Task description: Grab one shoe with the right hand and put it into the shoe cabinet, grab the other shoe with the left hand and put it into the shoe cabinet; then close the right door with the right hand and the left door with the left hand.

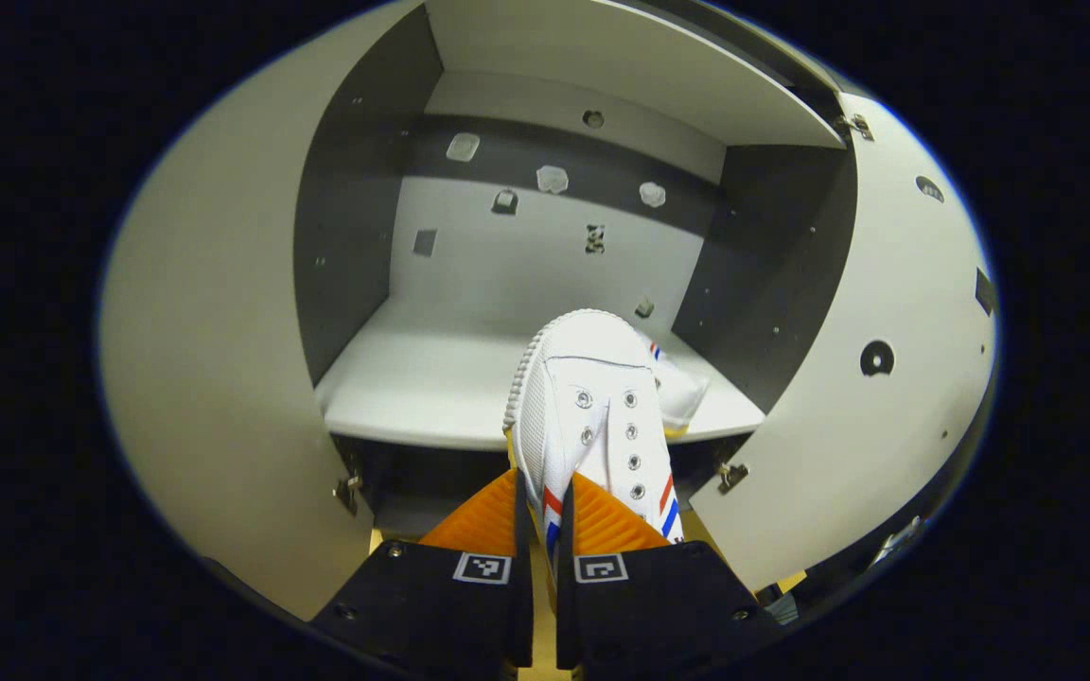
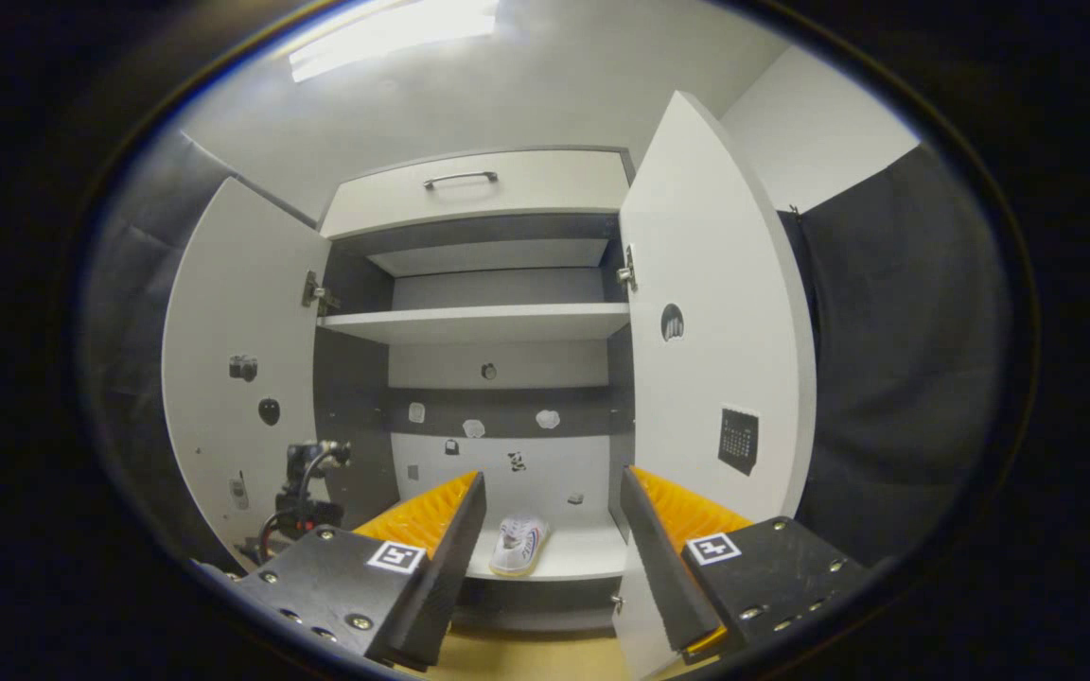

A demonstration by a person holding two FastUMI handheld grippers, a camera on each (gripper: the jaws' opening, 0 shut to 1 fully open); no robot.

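In the left gripper view, my left gripper (image 1: 545, 497) is shut on a white shoe (image 1: 592, 397) with red and blue stripes, gripping its side near the heel. The toe points into the open shoe cabinet, over the lower shelf (image 1: 431, 378). A second white shoe (image 1: 682, 388) lies on that shelf, just behind and to the right. In the right gripper view, my right gripper (image 2: 553, 478) stands open with nothing between its fingers, some way back from the cabinet. A white shoe (image 2: 518, 544) shows on the lower shelf (image 2: 583, 558). Both doors stand open.
The left door (image 2: 242, 378) and right door (image 2: 715, 331) flank the opening. An upper shelf (image 2: 479, 323) and a drawer with a handle (image 2: 460, 178) sit above. A dark device with cables (image 2: 304, 497) is by the left door. Black cloth (image 2: 895, 378) hangs at right.
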